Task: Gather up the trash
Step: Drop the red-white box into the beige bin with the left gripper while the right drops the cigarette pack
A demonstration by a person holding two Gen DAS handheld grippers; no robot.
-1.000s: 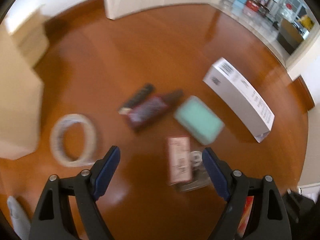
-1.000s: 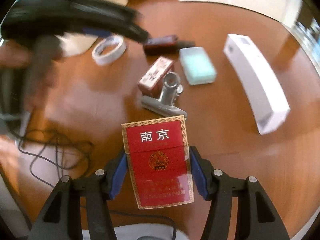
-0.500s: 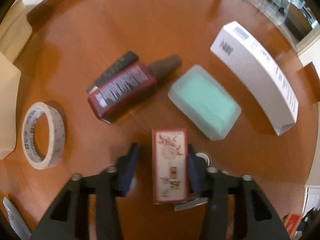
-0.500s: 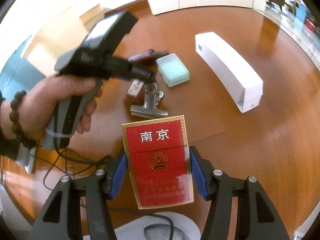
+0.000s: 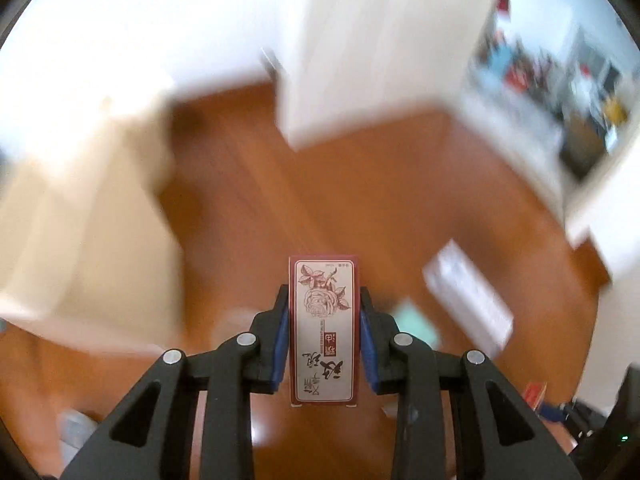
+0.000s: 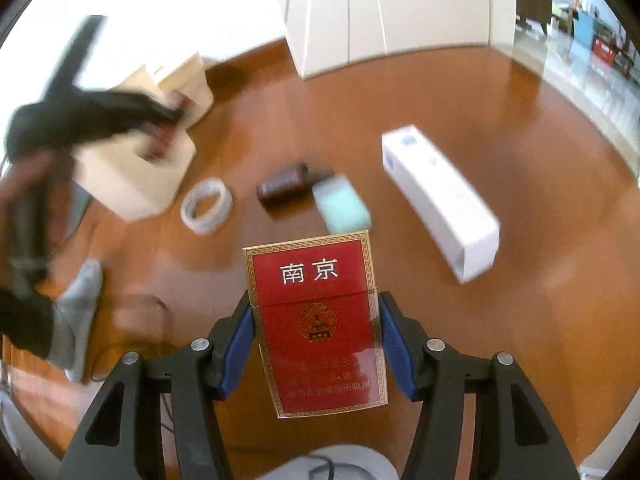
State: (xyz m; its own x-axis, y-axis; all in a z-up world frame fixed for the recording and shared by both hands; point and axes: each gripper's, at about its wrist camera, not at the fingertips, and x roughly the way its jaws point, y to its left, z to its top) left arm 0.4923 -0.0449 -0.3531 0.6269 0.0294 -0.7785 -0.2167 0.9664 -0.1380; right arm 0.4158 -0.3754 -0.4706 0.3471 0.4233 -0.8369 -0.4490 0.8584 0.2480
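Note:
My left gripper (image 5: 324, 332) is shut on a maroon-and-white rose-print box (image 5: 324, 332) and holds it lifted above the wooden floor. In the right wrist view the left gripper (image 6: 160, 120) is a dark blur over the beige cardboard box (image 6: 132, 172) at the left. My right gripper (image 6: 316, 340) is shut on a red cigarette pack (image 6: 316, 320) with gold trim, held above the floor. On the floor lie a dark red bottle (image 6: 282, 186), a mint green box (image 6: 342, 208), a tape roll (image 6: 206, 206) and a long white carton (image 6: 438, 200).
Beige cardboard boxes (image 5: 80, 220) stand at the left in the left wrist view. A white door (image 6: 380, 8) is at the back. A grey cloth (image 6: 78, 312) and black cables (image 6: 132, 348) lie at the lower left. An open doorway (image 5: 560, 80) is at the right.
My left gripper closed on the rose-print box, lifted it off the floor and swung left toward the cardboard box. The right gripper kept holding the red pack and tilted up a little.

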